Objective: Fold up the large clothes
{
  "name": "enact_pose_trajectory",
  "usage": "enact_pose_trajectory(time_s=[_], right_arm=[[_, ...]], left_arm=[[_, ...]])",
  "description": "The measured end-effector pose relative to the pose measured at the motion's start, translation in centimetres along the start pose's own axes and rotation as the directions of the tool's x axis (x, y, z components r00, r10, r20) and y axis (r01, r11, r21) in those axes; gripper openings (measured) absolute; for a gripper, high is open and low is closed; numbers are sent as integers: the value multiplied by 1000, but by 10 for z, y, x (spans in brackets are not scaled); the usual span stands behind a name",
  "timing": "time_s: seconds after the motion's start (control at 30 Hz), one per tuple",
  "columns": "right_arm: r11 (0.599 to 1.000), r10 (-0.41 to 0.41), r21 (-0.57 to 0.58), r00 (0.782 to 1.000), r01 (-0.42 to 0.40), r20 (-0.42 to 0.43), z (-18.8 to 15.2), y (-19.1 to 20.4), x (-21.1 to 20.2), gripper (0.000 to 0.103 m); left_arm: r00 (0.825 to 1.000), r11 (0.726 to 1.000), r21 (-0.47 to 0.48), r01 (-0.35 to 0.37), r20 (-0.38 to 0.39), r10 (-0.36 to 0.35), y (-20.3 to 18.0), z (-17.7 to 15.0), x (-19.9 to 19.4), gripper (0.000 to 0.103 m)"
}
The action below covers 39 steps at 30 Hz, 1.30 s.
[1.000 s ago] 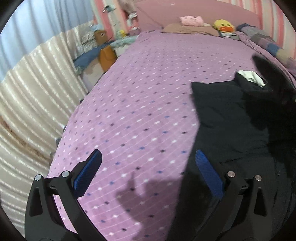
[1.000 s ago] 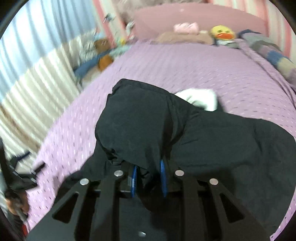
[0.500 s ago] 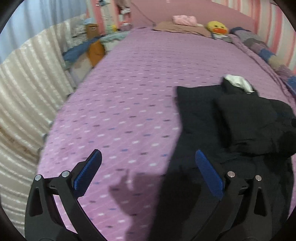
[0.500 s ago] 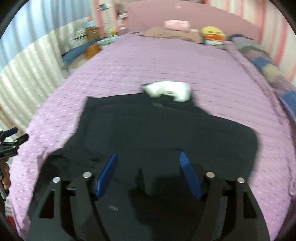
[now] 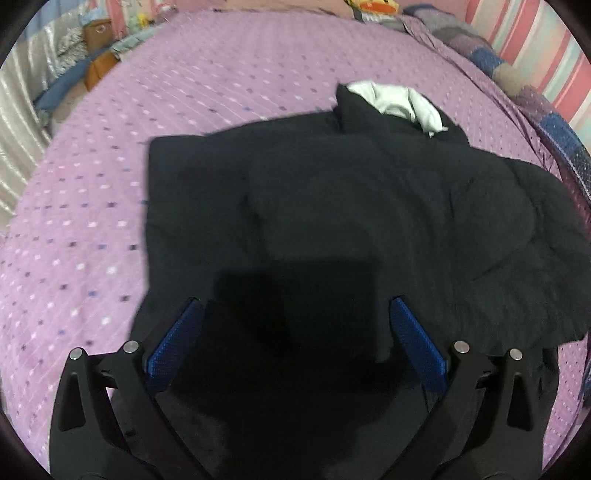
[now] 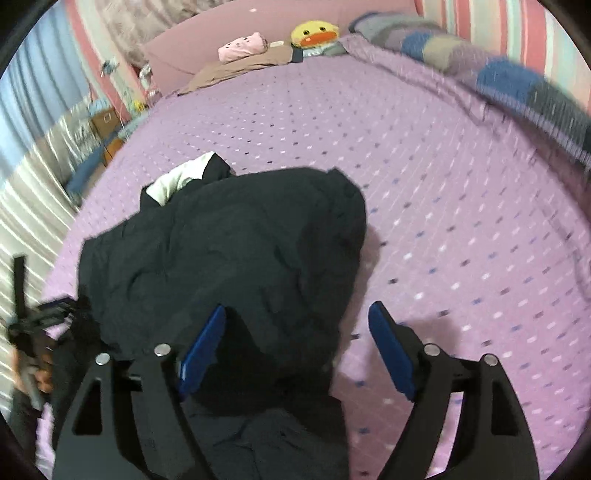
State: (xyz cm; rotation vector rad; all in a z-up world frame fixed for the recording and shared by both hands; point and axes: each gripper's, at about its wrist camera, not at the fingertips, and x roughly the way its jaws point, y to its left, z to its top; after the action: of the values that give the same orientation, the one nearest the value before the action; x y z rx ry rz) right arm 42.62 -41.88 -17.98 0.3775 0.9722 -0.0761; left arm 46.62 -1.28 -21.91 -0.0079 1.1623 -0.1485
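A large black garment (image 5: 351, 206) with a white lining (image 5: 399, 99) at its collar end lies bunched on the purple dotted bedspread (image 5: 92, 221). My left gripper (image 5: 295, 306) hangs open over the garment's near edge, with dark cloth below its blue pads and nothing pinched. In the right wrist view the same garment (image 6: 240, 251) lies with one layer folded over. My right gripper (image 6: 297, 308) is above its right edge, jaws opening. The left pad is over cloth, the right pad over bare bedspread (image 6: 443, 221), and neither presses on anything.
A yellow duck plush (image 6: 314, 33), a pink plush (image 6: 242, 46) and a brown pillow sit at the headboard. A patchwork blanket (image 6: 498, 74) runs along the right side. A pale curtain (image 5: 14, 110) and boxes (image 5: 98, 33) stand beyond the bed's left edge.
My right gripper let go of the black cloth, opened wide and swung to the garment's right edge. My left gripper moved from bare bedspread over the garment, tilting down.
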Motion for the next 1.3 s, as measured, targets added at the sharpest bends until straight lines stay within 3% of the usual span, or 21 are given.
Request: enact_pose_trajectory(time_s=[0.07,0.1,0.13,0.17,0.27,0.3,0.33,0.43,0.53,0.67,0.8,0.87,0.97,1.0,1.07,1.17,1.2,1.23,1.3], right_arm=[[996,69,64,998,-68,-10,1,-6,14,83],[993,81,85,997,-80,-13,1,-6,21,83],[991,88,99,996,-86,-17,0,-6,27,81],[989,101,110,995,-98,-20,-1,-5,31,79],[987,92,138,994,-83,-63,-3,-4,47,45],[991,67,117,996,-59,-61,-3,0,49,33],[994,51,103,997,-45,-56,-3,4,47,26],[997,18,78,1000,-18,-1,0,19,33,16],[999,17,39,999,-18,43,4,42,18,14],[998,12,-68,999,-9,40,1,93,19,14],[988,-6,-155,1000,5,-8,-8,126,39,14],[973,-71,-221,997,63,-27,-16,142,52,16],[954,-152,-266,988,136,-40,-20,148,61,26],[957,-152,-258,987,134,-50,-19,147,60,32],[968,-118,-228,992,107,-39,-14,140,46,32],[978,-96,-182,994,104,52,0,132,13,65],[979,-98,-169,992,110,79,5,132,6,78],[982,-102,-150,988,119,115,14,133,-3,81],[984,-117,-113,979,138,169,30,136,-11,88]], left_arm=[[1000,1000,5,7,-19,-7,-3,5,12,99],[1000,1000,6,8,-24,-8,-3,6,16,89],[999,999,9,35,-40,-35,-5,6,19,71],[997,999,4,51,-50,-51,-5,7,21,69],[1000,999,34,4,-25,-3,-15,8,14,41],[1000,999,49,-23,-17,24,-18,8,12,23],[999,998,62,-32,-9,33,-20,9,6,13],[1000,998,63,-8,24,6,-18,9,-20,9],[996,997,67,-28,87,22,-9,6,-52,9],[986,994,59,-95,142,86,22,-10,-81,9],[991,995,-8,-97,93,98,73,-34,-76,9],[994,995,-35,-94,60,96,90,-47,-63,9],[993,994,-33,-107,43,109,95,-54,-52,11],[993,994,-31,-109,51,111,94,-54,-53,12],[991,993,-36,-111,66,114,98,-55,-60,18],[979,987,-38,-154,130,158,105,-57,-86,40],[968,983,-39,-179,172,183,104,-53,-98,58],[962,981,-41,-189,194,193,106,-49,-104,77],[943,975,-53,-218,246,224,101,-37,-119,93]])
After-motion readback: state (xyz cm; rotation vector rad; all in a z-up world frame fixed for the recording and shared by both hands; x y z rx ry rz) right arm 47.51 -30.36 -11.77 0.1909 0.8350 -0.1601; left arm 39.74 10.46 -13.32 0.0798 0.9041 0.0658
